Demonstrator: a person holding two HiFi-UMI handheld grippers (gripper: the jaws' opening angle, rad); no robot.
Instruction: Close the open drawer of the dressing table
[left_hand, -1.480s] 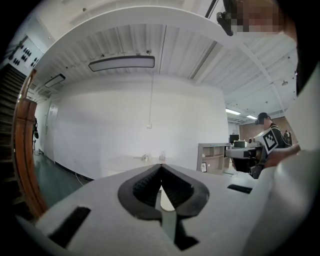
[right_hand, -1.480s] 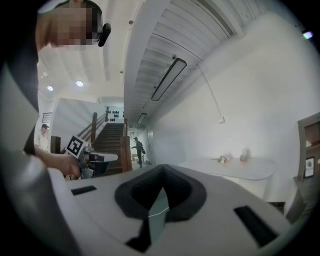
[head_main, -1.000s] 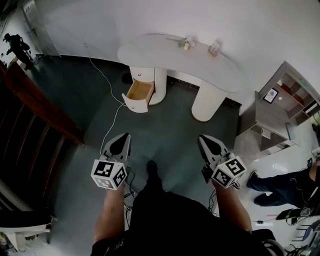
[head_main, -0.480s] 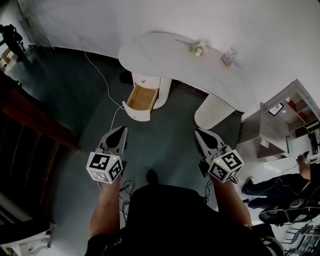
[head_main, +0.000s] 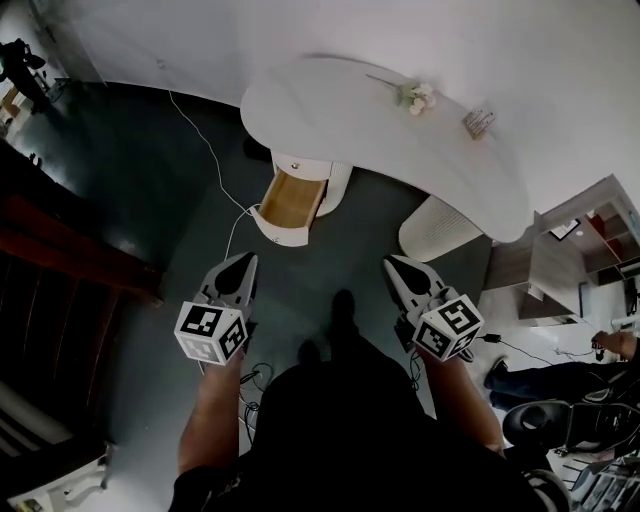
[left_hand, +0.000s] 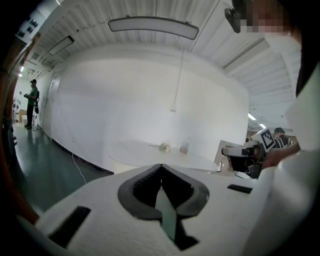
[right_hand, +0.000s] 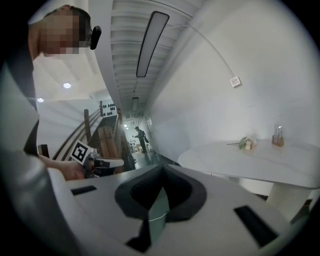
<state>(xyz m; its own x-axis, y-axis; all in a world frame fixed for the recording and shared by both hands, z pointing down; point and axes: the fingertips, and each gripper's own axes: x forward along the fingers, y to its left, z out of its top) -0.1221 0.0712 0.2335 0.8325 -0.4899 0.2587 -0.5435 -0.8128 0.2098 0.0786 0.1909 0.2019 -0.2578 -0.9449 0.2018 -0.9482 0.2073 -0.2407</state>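
Left gripper (head_main: 236, 268) hovering over the dark floor (head_main: 345, 245), jaws pressing together on nothing, open drawer (head_main: 287, 201) of the white dressing table (head_main: 340, 115) sticking out ahead, slightly rightward, well apart, right gripper (head_main: 398, 270) hovering alongside, jaws likewise meeting empty, drawer lying ahead-left.

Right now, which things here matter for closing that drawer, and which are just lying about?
For the job: open drawer, dressing table, left gripper and right gripper, both shut and empty.
Lying about: flower sprig, small container, white cable, shelf unit.
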